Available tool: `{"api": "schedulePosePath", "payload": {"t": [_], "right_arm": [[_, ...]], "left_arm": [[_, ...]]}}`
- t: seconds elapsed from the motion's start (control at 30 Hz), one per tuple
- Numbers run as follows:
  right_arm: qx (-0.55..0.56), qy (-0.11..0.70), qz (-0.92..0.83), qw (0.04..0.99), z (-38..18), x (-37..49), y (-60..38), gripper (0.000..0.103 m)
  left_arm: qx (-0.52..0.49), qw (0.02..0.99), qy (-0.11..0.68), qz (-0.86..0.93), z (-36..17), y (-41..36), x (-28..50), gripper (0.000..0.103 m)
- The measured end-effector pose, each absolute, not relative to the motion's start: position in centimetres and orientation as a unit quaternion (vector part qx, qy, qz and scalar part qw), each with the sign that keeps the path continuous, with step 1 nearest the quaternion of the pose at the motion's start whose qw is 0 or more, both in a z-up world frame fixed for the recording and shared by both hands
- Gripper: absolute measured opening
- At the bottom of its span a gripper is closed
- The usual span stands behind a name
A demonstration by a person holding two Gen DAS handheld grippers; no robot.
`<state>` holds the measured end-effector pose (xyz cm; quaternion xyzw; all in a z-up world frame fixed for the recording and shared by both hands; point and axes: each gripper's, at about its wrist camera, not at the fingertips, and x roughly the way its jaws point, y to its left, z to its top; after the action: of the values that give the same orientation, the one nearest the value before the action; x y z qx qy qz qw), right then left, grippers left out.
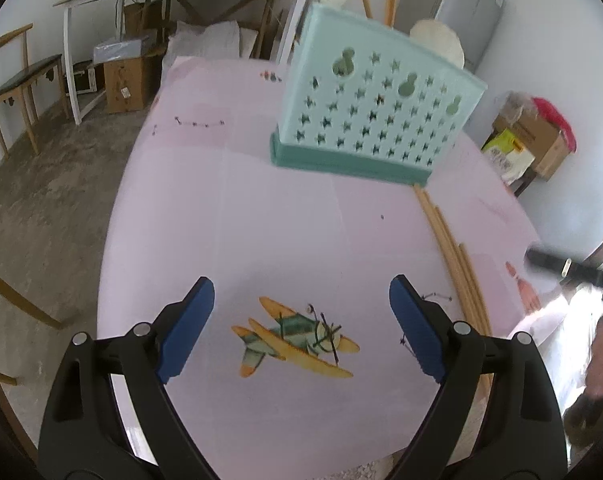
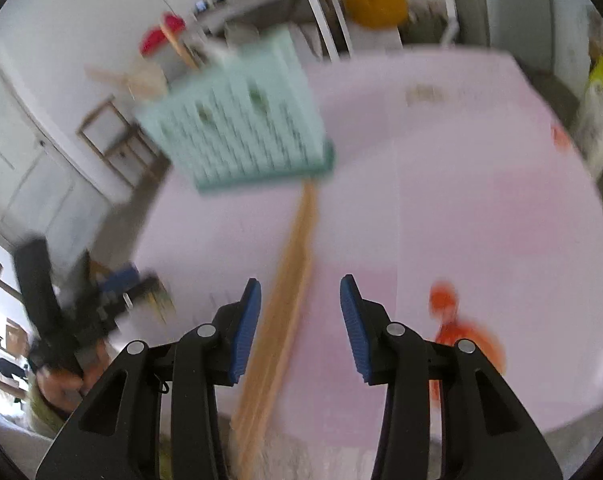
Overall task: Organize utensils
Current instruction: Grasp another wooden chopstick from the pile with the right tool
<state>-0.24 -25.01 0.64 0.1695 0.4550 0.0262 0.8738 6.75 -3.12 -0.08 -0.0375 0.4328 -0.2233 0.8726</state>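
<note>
The chopsticks (image 1: 457, 264) are seen lying on the table (image 1: 261, 220) in a loose bundle, one end close to the base of the holder (image 1: 375, 106). A few utensils can already be made out standing in the holder. The left gripper (image 1: 301, 328) is held spread wide over bare cloth, with nothing between its fingers. The right gripper (image 2: 299, 330) is also spread, empty, with the chopsticks lying under the gap. The right view is heavily blurred. If the grip is closed carelessly, only some sticks may be caught and the rest scattered or rolled off the edge; the holder could be knocked too.
</note>
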Motion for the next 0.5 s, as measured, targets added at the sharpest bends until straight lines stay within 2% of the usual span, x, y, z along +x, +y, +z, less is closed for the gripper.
{"api": "schedulePosePath", "payload": {"t": [0.27, 0.5], "right_arm": [[0.158, 0.497, 0.013, 0.853, -3.1, -0.2, -23.1, 0.021], [0.144, 0.498, 0.022, 0.855, -2.8, 0.8, -22.5, 0.018]], "left_arm": [[-0.012, 0.87, 0.439, -0.224, -0.7, -4.3, 6.1, 0.085], [-0.005, 0.871, 0.438, -0.223, -0.7, -4.5, 6.2, 0.086]]}}
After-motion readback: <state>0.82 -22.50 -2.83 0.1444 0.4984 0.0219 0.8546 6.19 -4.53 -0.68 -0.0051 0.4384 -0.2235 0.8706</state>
